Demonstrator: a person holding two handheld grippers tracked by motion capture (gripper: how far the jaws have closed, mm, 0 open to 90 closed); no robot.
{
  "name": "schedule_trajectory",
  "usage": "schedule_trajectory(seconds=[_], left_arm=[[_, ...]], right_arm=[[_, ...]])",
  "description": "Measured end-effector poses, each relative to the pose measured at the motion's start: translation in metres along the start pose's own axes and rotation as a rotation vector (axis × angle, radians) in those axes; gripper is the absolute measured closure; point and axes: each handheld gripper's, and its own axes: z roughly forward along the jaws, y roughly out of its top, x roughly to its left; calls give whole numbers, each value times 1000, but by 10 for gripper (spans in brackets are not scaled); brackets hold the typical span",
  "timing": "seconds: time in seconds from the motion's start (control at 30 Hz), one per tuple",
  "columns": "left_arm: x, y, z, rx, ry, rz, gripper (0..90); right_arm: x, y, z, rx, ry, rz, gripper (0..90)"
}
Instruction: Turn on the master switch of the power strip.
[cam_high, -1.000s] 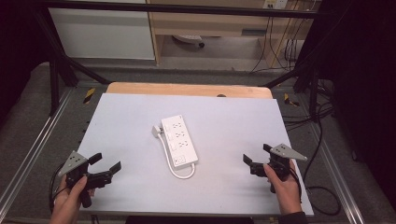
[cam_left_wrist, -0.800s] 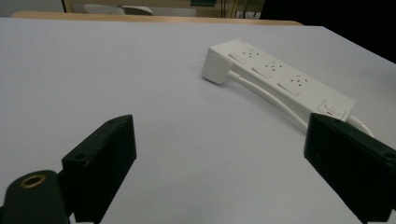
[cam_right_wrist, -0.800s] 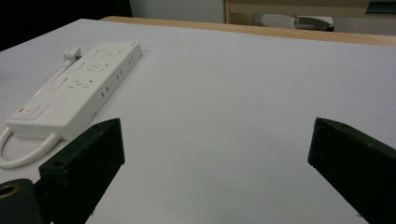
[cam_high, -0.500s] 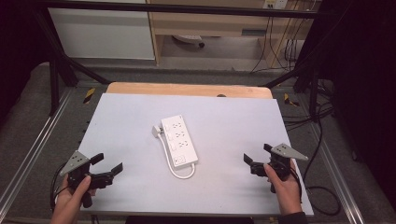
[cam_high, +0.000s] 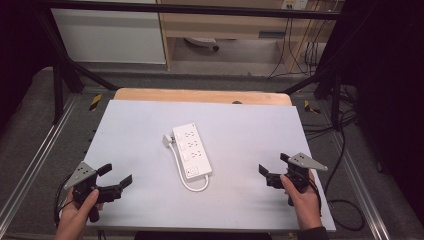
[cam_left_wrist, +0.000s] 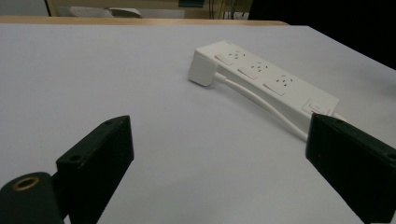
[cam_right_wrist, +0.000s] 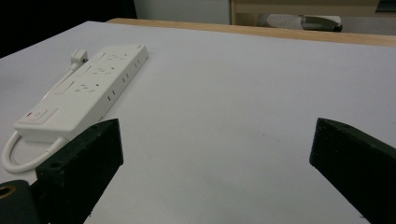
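Nothing has been handled yet, by the look of it: the power strip (cam_high: 192, 152) lies flat near the middle of the tabletop (cam_high: 250, 125), its cord (cam_high: 186, 176) looped along its side back to the plug (cam_high: 167, 140) resting at its far end, and neither claw touches it. The left claw (cam_high: 116, 176) sits at about 8 o'clock from the strip, jaws spread wide and holding nothing; the right claw (cam_high: 274, 168) sits at about 4 o'clock, likewise wide open and empty — both well apart from the strip. I would judge the whole job still ahead, starting with a reach inward. Hard to settle: whether the plug is seated in a socket or merely lies against the strip's end — in the left gripper view it seems to rest just beside the casing. The switch near the strip's near end is too small to read. The person's forearms are cut off at the bottom edge.
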Motion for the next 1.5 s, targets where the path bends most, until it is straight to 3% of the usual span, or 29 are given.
schedule_trajectory(seconds=[0.5,0.73,0.9,1.07,1.33,1.5], left_arm=[[0,0,1,3,6,3,78],[0,-1,1,10,16,7,78],[2,-1,1,10,28,-10,60],[1,0,4,5,45,-11,60],[3,1,13,-2,55,16,64],[3,1,12,2,51,22,70]], right_arm=[[11,24,13,-21,51,-13,44],[27,38,24,-39,72,-42,78],[35,46,35,-23,76,-31,14],[39,51,44,-20,64,-8,24],[46,57,57,-24,94,-37,120],[54,61,63,-33,113,-50,240]])
